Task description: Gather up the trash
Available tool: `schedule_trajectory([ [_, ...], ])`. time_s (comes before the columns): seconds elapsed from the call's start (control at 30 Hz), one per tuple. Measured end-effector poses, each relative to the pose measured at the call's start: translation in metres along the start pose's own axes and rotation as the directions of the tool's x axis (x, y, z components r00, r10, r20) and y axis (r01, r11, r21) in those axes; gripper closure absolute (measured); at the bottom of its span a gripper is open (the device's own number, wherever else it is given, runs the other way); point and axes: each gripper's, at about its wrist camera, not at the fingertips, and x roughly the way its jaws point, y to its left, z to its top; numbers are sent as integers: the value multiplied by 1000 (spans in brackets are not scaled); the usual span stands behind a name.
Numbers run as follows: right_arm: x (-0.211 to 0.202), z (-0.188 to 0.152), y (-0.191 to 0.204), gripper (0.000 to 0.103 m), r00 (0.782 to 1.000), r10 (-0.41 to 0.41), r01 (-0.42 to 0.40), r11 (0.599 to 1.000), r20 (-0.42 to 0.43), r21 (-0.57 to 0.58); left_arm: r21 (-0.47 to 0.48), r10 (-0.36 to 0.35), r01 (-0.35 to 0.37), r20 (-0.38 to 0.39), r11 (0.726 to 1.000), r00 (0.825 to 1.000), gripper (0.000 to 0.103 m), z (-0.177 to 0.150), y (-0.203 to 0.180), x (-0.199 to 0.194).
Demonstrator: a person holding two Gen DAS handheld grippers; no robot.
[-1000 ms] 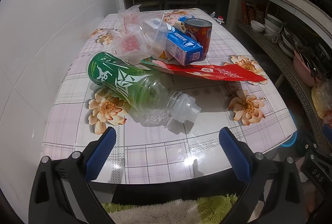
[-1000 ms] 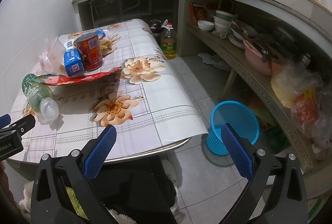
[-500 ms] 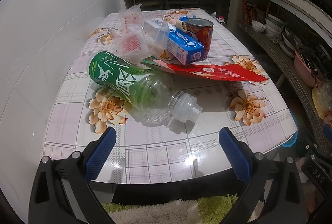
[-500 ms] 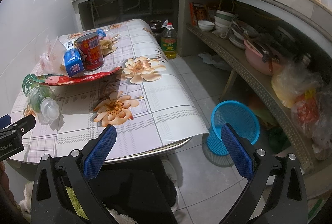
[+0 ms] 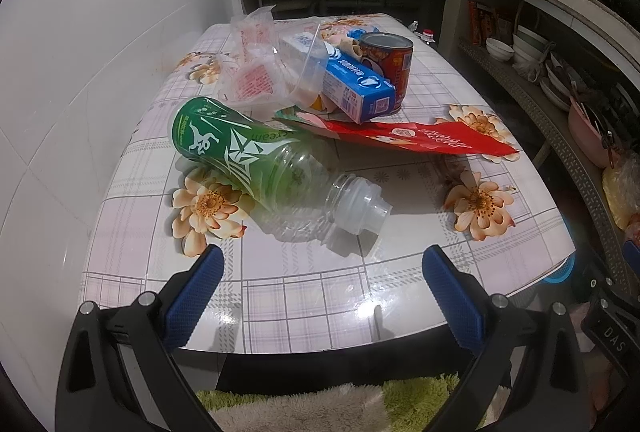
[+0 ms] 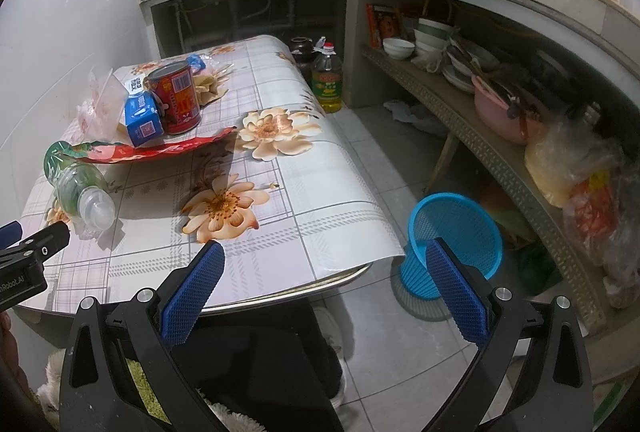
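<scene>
Trash unmoved over the last second: bottle (image 5: 260, 168), carton (image 5: 352, 84), can (image 5: 390, 66) and wrapper (image 5: 416, 138) remain on worktop (image 5: 320, 288); left tongs (image 5: 318, 264) and right tongs (image 6: 324, 258) both released, nothing collected into the blue basket (image 6: 456, 240).

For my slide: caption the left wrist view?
Open left gripper faces a toppled green bottle on the floral table.

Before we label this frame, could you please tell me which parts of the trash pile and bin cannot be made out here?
- Blue mesh plastic basket: right wrist view, its lower front sits behind the right gripper finger, its inside is only partly shown; left wrist view shows just a sliver past the table edge.
- Red wrapper: carton and can cover its far end.
- Crumpled clear plastic bag: contents unreadable.
- Blue milk carton: print too small.
</scene>
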Motion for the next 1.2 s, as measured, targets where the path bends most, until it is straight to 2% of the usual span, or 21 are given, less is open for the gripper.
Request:
schedule_trajectory([
  [0.8, 0, -1, -1, 7, 1000, 3, -3, 1000, -2, 1, -2, 5, -5, -3, 1000, 1000, 6, -10, 2, 5],
  [1.1, 5, -4, 12, 7, 1000, 7, -7, 1000, -1, 2, -13, 8, -8, -1, 1000, 1000, 6, -8, 6, 6],
  [1.13, 6, -4, 16, 7, 1000, 8, -8, 1000, 0, 1, -77, 61, -59, 24, 995, 998, 6, -8, 9, 3],
  [1.17, 6, -4, 18, 7, 1000, 8, -8, 1000, 1, -1, -30, 11, -10, 10, 1000, 1000, 6, -6, 11, 6],
  [1.2, 6, -4, 22, 7, 1000, 11, -11, 1000, 4, -3, -37, 8, -7, 18, 999, 1000, 6, -5, 14, 6],
])
